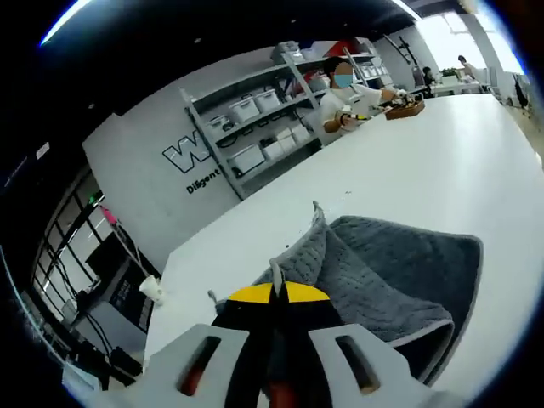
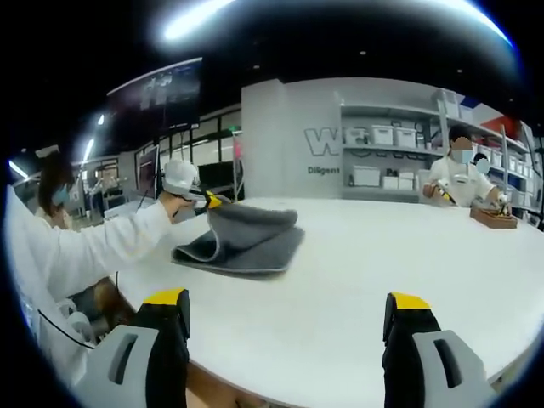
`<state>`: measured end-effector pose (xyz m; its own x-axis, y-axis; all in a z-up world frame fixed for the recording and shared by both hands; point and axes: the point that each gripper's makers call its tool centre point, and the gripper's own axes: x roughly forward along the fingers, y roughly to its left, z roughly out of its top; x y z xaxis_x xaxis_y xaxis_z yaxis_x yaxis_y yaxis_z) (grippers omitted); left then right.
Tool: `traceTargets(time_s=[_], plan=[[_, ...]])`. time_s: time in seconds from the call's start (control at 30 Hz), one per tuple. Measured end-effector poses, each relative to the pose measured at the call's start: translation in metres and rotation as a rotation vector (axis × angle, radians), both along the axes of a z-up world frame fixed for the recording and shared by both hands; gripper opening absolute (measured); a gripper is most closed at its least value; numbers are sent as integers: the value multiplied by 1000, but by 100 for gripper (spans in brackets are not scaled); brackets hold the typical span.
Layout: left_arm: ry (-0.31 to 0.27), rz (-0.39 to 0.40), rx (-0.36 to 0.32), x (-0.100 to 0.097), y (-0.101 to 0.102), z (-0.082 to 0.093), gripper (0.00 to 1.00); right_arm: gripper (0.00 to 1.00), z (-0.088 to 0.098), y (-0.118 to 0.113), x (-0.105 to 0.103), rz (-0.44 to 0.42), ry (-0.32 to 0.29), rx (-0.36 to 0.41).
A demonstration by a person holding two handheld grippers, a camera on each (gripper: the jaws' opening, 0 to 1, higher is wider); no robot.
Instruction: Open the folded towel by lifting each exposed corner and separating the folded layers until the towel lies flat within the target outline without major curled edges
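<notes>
A dark grey towel (image 1: 399,263) with a pale hem lies folded on the white table (image 1: 442,153). My left gripper (image 1: 272,293) is shut on one corner of it, and the pinched cloth rises in a fold above the yellow jaw tips. In the right gripper view the same towel (image 2: 246,238) sits left of centre, one edge lifted by the left gripper (image 2: 208,201) in a person's white-sleeved hand. My right gripper (image 2: 289,310) stands open over bare table, well short of the towel, with nothing between its jaws.
The white table (image 2: 382,272) stretches wide around the towel. A person in white sits at its far end with a wooden tray (image 1: 405,108). Grey shelving (image 1: 255,127) with white bins lines the back wall. A paper cup (image 1: 152,290) stands past the table's left edge.
</notes>
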<state>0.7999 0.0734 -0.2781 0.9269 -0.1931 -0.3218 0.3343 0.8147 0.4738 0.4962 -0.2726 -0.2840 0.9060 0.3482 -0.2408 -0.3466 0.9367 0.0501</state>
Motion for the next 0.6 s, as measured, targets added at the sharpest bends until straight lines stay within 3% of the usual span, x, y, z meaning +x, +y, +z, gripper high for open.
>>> traceTargets(time_s=[0.07,0.37,0.6], plan=[[1,44,14,-4,28,-6,3,95,-1,2,1,3,4,-1],[10,165,16,-22,105,-19,3,95,-7,7,6,11,22,-10],[11,225,-5,-41,147,-23,3,95,-14,12,11,21,40,-19]])
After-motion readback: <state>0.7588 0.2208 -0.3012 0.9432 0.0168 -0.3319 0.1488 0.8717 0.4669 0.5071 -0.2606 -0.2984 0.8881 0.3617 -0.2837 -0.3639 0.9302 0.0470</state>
